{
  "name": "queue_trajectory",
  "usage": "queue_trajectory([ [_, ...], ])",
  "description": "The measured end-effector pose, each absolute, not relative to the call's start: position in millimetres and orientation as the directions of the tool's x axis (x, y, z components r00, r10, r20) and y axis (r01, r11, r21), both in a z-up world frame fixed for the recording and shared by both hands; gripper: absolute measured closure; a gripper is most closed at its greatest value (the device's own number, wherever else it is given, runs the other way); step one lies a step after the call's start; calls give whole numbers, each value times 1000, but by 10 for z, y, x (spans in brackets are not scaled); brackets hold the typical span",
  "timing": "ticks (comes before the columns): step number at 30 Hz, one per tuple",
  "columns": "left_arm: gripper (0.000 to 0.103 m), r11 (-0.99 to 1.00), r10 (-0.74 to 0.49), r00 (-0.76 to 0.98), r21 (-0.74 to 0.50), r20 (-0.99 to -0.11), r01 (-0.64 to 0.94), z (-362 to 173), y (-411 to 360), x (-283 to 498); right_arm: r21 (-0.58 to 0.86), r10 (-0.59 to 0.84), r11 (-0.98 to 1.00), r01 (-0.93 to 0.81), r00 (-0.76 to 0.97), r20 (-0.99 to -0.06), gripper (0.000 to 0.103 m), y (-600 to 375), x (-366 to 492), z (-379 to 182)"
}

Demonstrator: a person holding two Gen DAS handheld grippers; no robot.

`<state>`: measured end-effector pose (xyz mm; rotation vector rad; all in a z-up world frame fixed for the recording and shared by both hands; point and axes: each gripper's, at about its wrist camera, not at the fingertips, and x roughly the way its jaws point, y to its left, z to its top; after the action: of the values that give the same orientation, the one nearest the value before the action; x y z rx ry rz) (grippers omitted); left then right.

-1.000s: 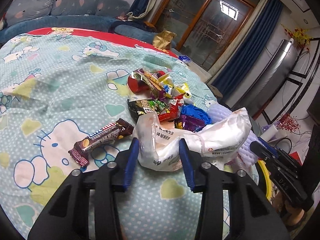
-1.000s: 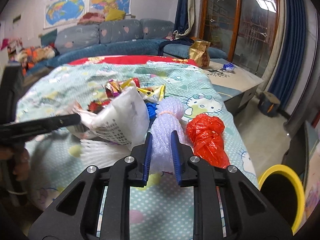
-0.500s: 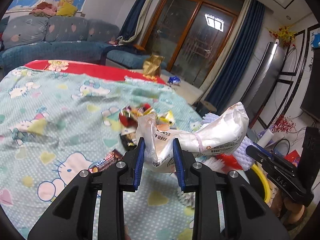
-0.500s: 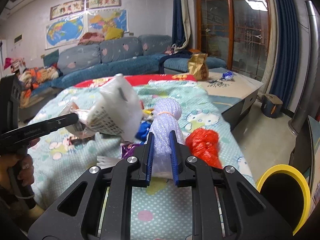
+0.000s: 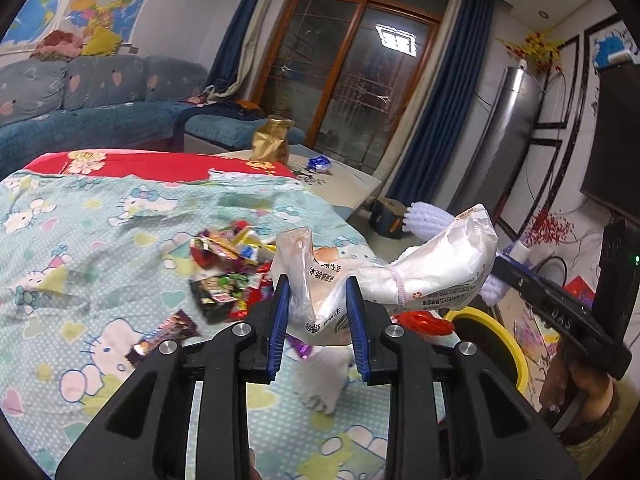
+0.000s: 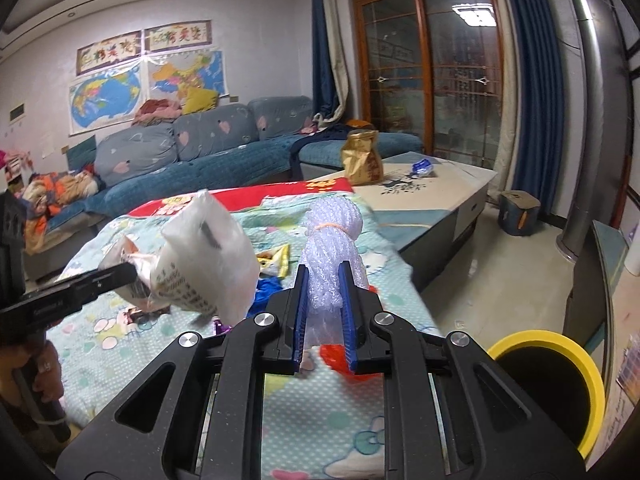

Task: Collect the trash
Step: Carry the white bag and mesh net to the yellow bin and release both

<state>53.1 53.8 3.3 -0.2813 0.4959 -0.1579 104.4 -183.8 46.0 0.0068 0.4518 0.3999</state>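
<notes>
Colours on the bed and around it.
Bedsheet (image 5: 100,240): pale teal, white dots, cartoon cats, pastel hearts; red blanket (image 5: 152,164) with floral print behind. White plastic bag (image 5: 400,276), black lettering, between blue pads (image 5: 280,312) of the black left gripper (image 5: 318,314). Lavender-white bubble wrap (image 6: 328,248) with an orange band, in the black right gripper (image 6: 323,316). Wrappers (image 5: 228,268): red, green, yellow, purple. Bin (image 6: 560,364): yellow rim, black inside. Sofa (image 6: 208,144): blue-grey, pink hearts. Navy curtains (image 5: 436,100).

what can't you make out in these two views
- Inside of the yellow bin, right wrist view: dark, cut off by the picture edge.
- Print on the white bag, left wrist view: too small to read.
- Red bag, right wrist view: mostly hidden behind the right gripper and bubble wrap.
</notes>
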Motion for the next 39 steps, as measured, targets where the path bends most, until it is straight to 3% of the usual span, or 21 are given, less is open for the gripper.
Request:
queue_trajectory([
  [23,76,944,-321,826,-231,-464,237,4,-363,709,141,198,978,-151,886,-419,92,-2737,1011,386],
  [39,76,917,-394,750,-170,-531,362,-155,-1118,814,206,80,979,15,891,-446,92,-3389,970,242],
])
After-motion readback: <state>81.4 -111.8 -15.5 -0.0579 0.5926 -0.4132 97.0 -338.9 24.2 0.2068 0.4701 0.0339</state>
